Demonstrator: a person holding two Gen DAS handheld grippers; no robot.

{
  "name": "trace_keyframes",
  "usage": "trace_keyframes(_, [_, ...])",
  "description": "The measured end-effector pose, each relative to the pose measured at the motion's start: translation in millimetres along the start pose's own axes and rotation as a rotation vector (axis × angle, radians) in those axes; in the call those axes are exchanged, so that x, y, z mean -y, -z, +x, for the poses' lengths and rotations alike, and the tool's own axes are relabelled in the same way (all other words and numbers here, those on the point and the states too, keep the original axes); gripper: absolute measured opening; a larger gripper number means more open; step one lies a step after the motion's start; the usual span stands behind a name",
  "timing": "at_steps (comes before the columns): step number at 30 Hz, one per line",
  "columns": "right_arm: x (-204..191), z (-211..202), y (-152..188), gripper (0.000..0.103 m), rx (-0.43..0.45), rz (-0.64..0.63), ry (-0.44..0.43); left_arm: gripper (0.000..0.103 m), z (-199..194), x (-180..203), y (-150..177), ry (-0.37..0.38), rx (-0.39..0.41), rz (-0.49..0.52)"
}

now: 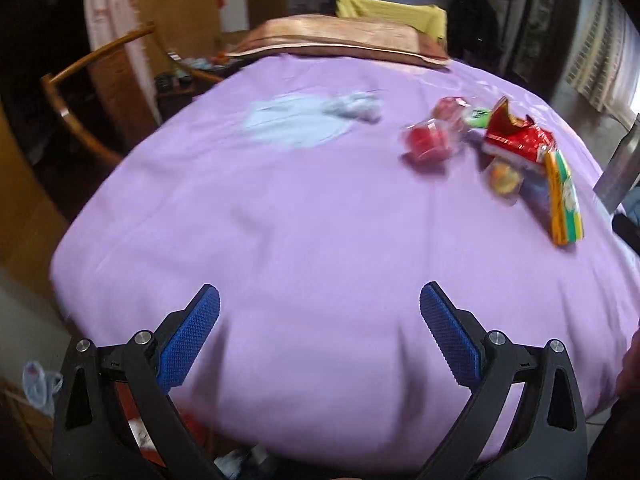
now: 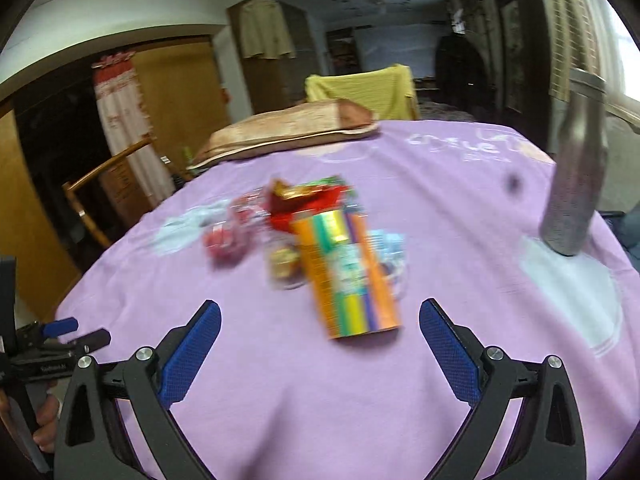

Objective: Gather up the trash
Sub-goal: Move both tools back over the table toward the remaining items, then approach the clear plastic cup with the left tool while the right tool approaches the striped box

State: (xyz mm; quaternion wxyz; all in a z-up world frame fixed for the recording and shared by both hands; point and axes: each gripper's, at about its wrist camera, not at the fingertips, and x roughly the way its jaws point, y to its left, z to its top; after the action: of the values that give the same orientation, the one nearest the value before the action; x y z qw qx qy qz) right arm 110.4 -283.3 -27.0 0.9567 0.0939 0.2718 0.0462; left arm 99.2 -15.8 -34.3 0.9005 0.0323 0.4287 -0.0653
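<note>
Lilac tablecloth (image 2: pixel 304 400); red wrapper (image 1: pixel 516 136); striped orange packet (image 2: pixel 352 276).

Bed: a lilac sheet (image 1: pixel 304 216) with pale blue and white printed patches covers it.
Head edge: a brown satin pillow (image 1: pixel 340 38) lies along the far edge, with a yellow cloth (image 2: pixel 360 88) draped over something just behind it.
Left edge: a wooden chair (image 1: pixel 80 92) with a curved back stands beside the bed.
Left wall: a wooden door (image 2: pixel 176 92), with a white and red curtain (image 2: pixel 120 120) hanging beside it.
Far wall: a pale garment (image 2: pixel 266 32) hangs high; dark furniture stands further back, blurred.
Right side: a window with a checked curtain (image 2: pixel 568 28) lets in daylight.
Ceiling: white (image 2: pixel 120 12), with a curved edge.
</note>
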Motion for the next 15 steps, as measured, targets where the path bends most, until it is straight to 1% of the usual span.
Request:
trace_keyframes(3, [12.2, 6.7, -0.7, 0.098, 0.006, 0.019, 0.024, 0.096, 25.3, 24.2, -30.0, 0.028, -0.001, 0.024])
trace_keyframes(5, [22.1, 12.1, 2.4, 0.098, 0.012, 0.028, 0.034, 0.096, 34.6, 33.6, -43.9, 0.048, 0.001, 0.038])
trace_keyframes(6, [27.3, 17.4, 2.4, 0.098, -0.012, 0.045, 0.025, 0.096, 40.3, 38.3, -50.9, 0.056, 0.000, 0.044])
trace_keyframes(7, [32.2, 19.4, 3.1, 0.098, -0.025, 0.069, -0.007, 0.096, 47.8, 44.2, -59.4, 0.062, -0.001, 0.049])
trace_keyframes(8, [38.1, 17.5, 3.3, 0.098, -0.027, 0.095, -0.028, 0.096, 54.4, 49.5, -66.5, 0.071, -0.003, 0.053])
trace_keyframes(13, [51.1, 18.8, 6.2, 0.098, -0.029, 0.178, -0.078, 0.097, 86.5, 75.2, -98.5, 0.119, -0.018, 0.080])
trace_keyframes(15, [57.3, 19.9, 7.5, 0.098, -0.031, 0.208, -0.100, 0.097, 98.0, 84.3, -108.6, 0.110, -0.020, 0.097])
